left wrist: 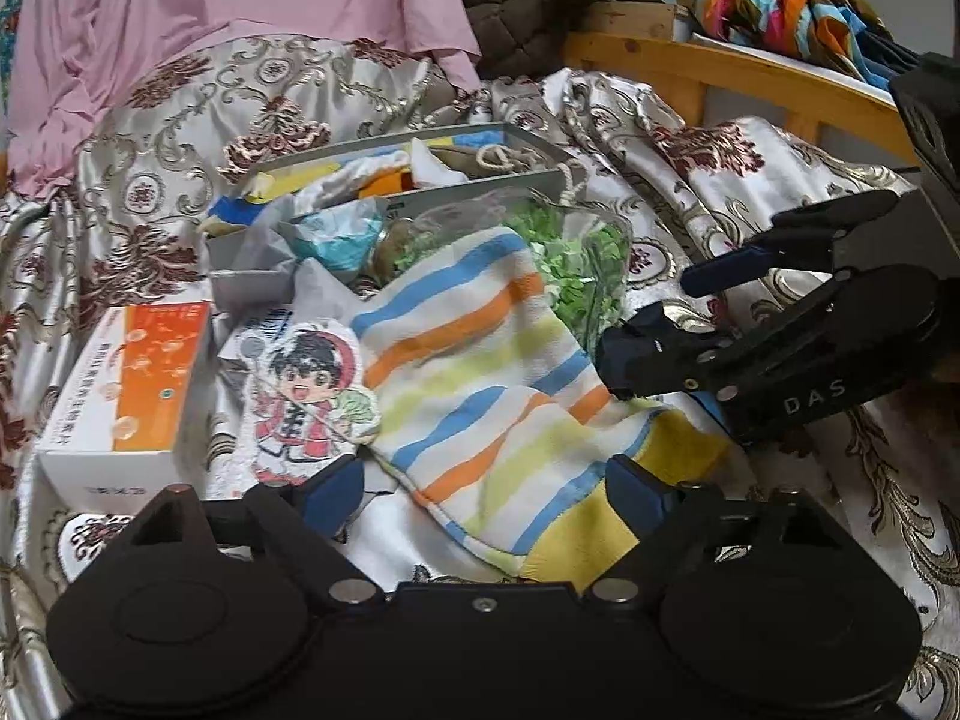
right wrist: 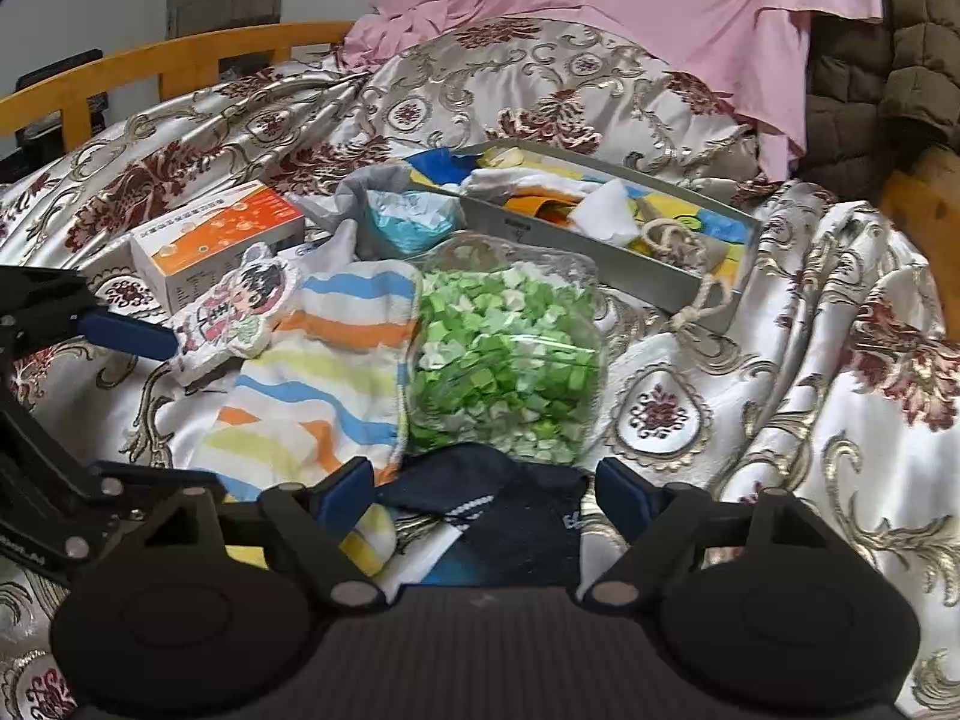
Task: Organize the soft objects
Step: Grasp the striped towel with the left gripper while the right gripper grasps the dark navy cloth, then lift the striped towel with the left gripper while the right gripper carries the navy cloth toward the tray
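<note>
Fingers of left gripper (left wrist: 485,495) and right gripper (right wrist: 485,489) spread, gripping nothing.
Left straddles the fluffy striped terry towel (left wrist: 480,384) on the glossy brocade bedspread (right wrist: 750,324); right straddles a dark navy knit sock (right wrist: 516,510) beside it.

The striped towel (right wrist: 318,372) covers part of the bag of green bits (right wrist: 510,372). The dark sock (right wrist: 516,516) runs under the right hand-held gripper (right wrist: 486,492). Print on the orange box (left wrist: 144,384) is too blurred to read.
</note>
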Available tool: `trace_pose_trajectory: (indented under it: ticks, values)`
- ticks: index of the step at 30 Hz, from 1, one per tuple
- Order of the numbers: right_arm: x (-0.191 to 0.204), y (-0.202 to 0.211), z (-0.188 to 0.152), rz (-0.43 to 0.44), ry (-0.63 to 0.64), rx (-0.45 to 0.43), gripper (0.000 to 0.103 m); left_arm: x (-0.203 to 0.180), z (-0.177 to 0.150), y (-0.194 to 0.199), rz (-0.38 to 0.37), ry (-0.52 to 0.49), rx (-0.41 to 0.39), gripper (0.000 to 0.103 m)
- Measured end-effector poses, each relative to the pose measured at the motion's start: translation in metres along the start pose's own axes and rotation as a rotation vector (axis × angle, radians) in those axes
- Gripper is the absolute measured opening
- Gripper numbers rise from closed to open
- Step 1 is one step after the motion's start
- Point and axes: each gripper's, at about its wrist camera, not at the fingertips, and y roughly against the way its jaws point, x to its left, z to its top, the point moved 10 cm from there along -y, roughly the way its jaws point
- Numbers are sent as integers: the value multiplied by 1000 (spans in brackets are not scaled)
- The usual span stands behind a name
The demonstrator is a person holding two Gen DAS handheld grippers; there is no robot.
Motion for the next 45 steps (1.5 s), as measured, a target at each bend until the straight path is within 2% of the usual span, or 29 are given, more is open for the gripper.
trace_pose_trajectory:
  ticks: [4, 6, 9, 11, 15, 19, 21, 25, 29, 33, 35, 40, 45]
  values:
    - [5, -6, 1, 19, 11, 7, 78, -3, 0, -7, -32, -12, 7, 85]
    - [4, -9, 2, 20, 15, 14, 73, -5, 0, -10, -44, -21, 14, 84]
    - [4, -14, 1, 22, 8, 24, 69, -8, -2, -14, -56, -40, 28, 79]
    - [4, -16, -1, 30, 0, 30, 69, -8, -4, -17, -54, -47, 42, 70]
    - [6, -20, -5, 39, 6, 47, 61, -6, -6, -22, -61, -26, 68, 56]
    - [5, -23, -7, 29, 0, 58, 55, -2, -6, -24, -56, -8, 71, 35]
    - [5, -24, -8, 22, 0, 66, 48, -1, -6, -24, -51, -7, 69, 30]
    - [5, -25, -10, 13, 0, 69, 42, -1, -6, -22, -39, -5, 61, 18]
    - [4, -24, -9, 5, 0, 64, 29, -1, -5, -20, -25, 0, 48, 13]
    - [2, -22, -7, 4, -16, 54, 15, 1, -3, -14, -15, 11, 24, 11]
    - [1, -20, -5, 10, -28, 46, 12, 0, 0, -9, -20, 24, 4, 11]
    - [2, -5, 1, 17, -40, 8, 9, -7, 6, 7, -44, 52, -30, 11]
    - [3, 19, 9, 21, -64, -47, 9, -10, 9, 23, -81, 129, -39, 10]
